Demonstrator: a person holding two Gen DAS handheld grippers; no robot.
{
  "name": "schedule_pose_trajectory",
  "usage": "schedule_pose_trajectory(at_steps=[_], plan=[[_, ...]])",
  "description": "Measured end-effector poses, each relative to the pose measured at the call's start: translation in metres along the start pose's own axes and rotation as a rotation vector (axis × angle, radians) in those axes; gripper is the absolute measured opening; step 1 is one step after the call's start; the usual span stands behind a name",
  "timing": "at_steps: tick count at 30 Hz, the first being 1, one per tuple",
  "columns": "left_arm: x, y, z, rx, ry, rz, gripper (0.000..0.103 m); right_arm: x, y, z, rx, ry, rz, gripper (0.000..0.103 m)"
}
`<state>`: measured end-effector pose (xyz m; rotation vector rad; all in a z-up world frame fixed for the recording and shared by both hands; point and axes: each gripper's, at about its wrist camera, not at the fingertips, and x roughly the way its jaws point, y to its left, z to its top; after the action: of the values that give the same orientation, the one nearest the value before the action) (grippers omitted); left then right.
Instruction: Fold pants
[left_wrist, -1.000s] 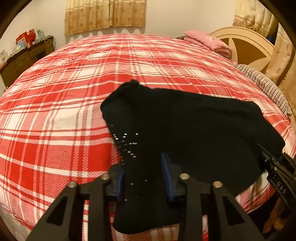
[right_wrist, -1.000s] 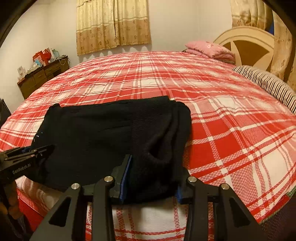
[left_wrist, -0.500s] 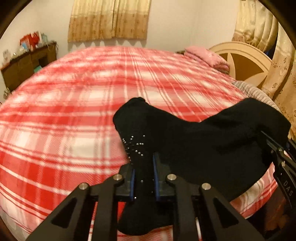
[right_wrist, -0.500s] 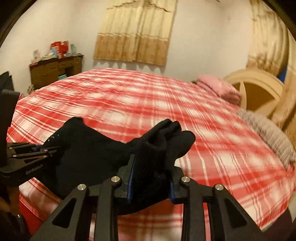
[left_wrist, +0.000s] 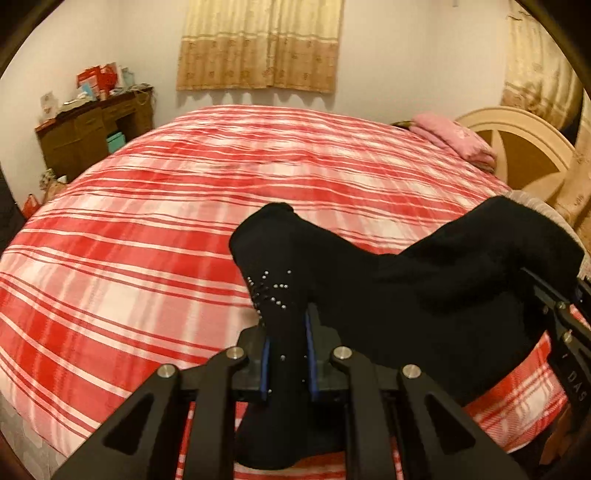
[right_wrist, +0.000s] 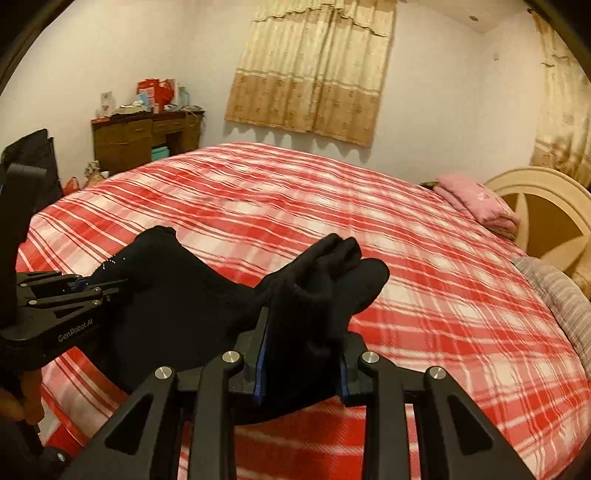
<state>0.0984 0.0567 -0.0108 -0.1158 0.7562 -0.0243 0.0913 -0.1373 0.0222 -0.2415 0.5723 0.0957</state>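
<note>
- Clearly, in the left wrist view, my left tongs (left_wrist: 286, 354) are clamped on one end of the black pants (left_wrist: 406, 295), low in the frame's centre; cloth bunches between the blue pads and droops below them.
- From there the pants sag across to the right edge of the frame, where the right tongs (left_wrist: 554, 299) grip the other end, above the red plaid bed (left_wrist: 147, 240).
- Small silver studs (left_wrist: 271, 291) dot the cloth just above my grip; I judge them harmless but liable to snag.
- In the right wrist view, my right tongs (right_wrist: 301, 354) are closed on a thick wad of the pants (right_wrist: 192, 306), lower centre, layers fanning out past the pads.
- The left tongs (right_wrist: 92, 286) show at the frame's left, holding the far end; the middle hangs slack between, close over the bed (right_wrist: 406, 240).
- My judgement: soft, light, limp knit, not slippery, nothing fragile. It will not keep a crease on its own, so holding the two corner ends and laying it down taut seems best.
</note>
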Motion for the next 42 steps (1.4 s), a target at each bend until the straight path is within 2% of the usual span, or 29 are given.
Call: schedule_pose_trajectory(at_steps=[6,10,15,19,23,25,27,29,30,31,34,36,39,42], plan=[[0.003,0.062,0.019,-0.053,-0.022,0.112,0.016,0.038,0.049,0.034,-0.031,-0.018,0.136,0.029],[0.001,0.111,0.038,-0.086,-0.057,0.207,0.016,0.058,0.088,0.063,-0.047,-0.066,0.217,0.029],[0.004,0.153,0.062,-0.093,-0.095,0.323,0.016,0.090,0.132,0.097,-0.070,-0.132,0.290,0.029],[0.027,0.179,0.074,-0.076,-0.079,0.401,0.016,0.137,0.154,0.101,-0.066,-0.067,0.335,0.030],[0.072,0.199,0.058,-0.097,0.050,0.408,0.019,0.196,0.167,0.074,-0.101,0.095,0.310,0.030],[0.083,0.203,0.048,-0.109,0.068,0.407,0.027,0.206,0.165,0.062,-0.101,0.110,0.314,0.032],[0.083,0.201,0.044,-0.092,0.037,0.425,0.032,0.203,0.164,0.059,-0.123,0.081,0.311,0.036],[0.080,0.199,0.041,-0.075,0.028,0.474,0.050,0.202,0.167,0.059,-0.161,0.081,0.298,0.041],[0.077,0.201,0.042,-0.073,0.025,0.496,0.063,0.201,0.166,0.058,-0.174,0.083,0.293,0.047],[0.073,0.205,0.042,-0.078,0.024,0.504,0.069,0.200,0.164,0.057,-0.180,0.087,0.295,0.049],[0.057,0.215,0.042,-0.115,0.024,0.478,0.075,0.195,0.144,0.057,-0.115,0.119,0.342,0.056],[0.044,0.221,0.040,-0.139,0.018,0.490,0.082,0.188,0.120,0.054,-0.003,0.129,0.385,0.063],[0.028,0.222,0.031,-0.122,0.002,0.521,0.083,0.175,0.089,0.048,0.128,0.110,0.366,0.068],[0.016,0.212,0.029,-0.097,-0.034,0.556,0.083,0.156,0.073,0.049,0.186,0.045,0.290,0.068]])
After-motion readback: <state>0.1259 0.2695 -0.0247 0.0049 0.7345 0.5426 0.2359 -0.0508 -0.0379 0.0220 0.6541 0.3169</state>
